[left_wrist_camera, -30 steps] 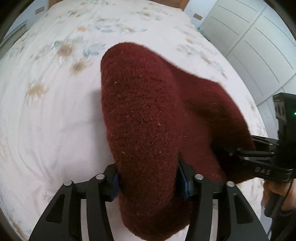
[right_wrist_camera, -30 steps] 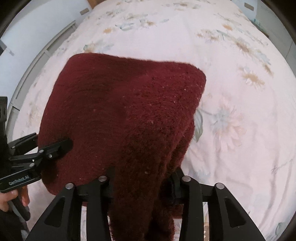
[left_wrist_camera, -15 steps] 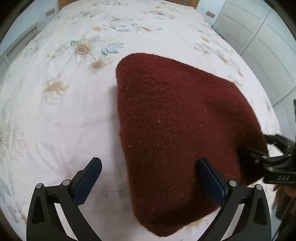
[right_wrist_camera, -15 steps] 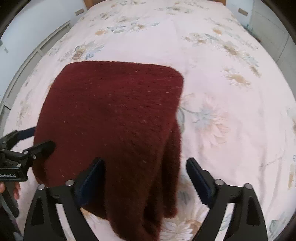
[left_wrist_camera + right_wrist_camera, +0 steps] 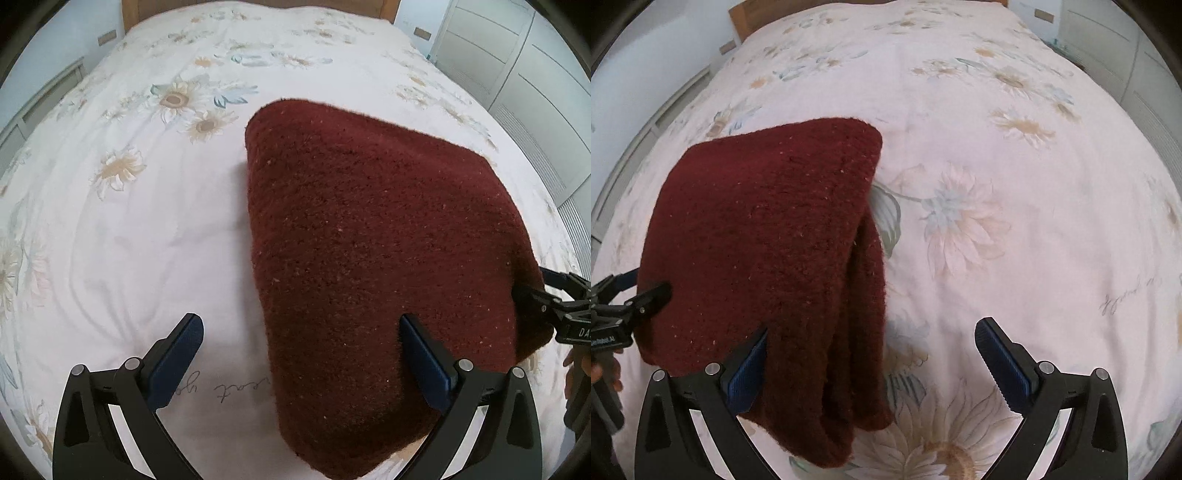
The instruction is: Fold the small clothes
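A bed (image 5: pixel 110 229) is covered by a white sheet (image 5: pixel 1052 229) printed with pale daisies, and it fills most of both views. Grey handwritten script (image 5: pixel 229 387) is seen on the sheet at the lower centre of the left view and again at the right edge of the right view. A wooden headboard (image 5: pixel 129 9) is seen at the top of the frame. White wardrobe doors (image 5: pixel 524 74) are seen at the upper right, and a pale wall (image 5: pixel 646 66) at the upper left.
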`<move>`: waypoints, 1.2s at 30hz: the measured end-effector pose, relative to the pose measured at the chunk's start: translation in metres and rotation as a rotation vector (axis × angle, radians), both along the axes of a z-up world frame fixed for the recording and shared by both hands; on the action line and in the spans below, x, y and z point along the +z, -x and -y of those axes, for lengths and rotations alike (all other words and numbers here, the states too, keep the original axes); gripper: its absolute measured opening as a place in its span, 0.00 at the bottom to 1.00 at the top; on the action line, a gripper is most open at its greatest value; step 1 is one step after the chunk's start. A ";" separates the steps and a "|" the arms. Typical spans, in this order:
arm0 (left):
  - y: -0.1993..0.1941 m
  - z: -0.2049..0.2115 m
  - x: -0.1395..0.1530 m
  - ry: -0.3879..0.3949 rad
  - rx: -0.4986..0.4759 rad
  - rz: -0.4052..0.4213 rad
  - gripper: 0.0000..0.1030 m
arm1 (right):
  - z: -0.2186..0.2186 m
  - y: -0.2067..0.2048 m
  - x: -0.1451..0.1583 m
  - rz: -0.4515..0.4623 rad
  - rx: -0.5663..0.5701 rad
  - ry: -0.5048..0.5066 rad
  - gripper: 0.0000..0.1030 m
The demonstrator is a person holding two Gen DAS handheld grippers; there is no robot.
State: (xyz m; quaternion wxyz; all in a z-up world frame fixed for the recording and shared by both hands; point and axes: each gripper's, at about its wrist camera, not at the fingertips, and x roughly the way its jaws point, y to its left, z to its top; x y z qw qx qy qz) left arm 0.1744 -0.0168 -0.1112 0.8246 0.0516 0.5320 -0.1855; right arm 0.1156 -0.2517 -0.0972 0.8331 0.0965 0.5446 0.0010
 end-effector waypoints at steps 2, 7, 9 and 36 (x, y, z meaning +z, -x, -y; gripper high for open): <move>0.006 -0.001 0.006 -0.004 0.006 0.021 1.00 | 0.004 0.013 0.011 0.014 0.003 0.015 0.99; 0.023 -0.007 0.035 -0.037 0.038 0.064 0.99 | -0.005 0.021 0.041 0.069 0.009 0.023 0.99; 0.033 -0.015 0.048 -0.039 0.051 0.084 0.99 | -0.005 0.032 0.060 0.104 0.008 0.036 0.99; 0.116 -0.060 0.110 -0.103 0.139 0.137 0.99 | 0.013 0.155 0.150 0.252 -0.086 0.160 0.99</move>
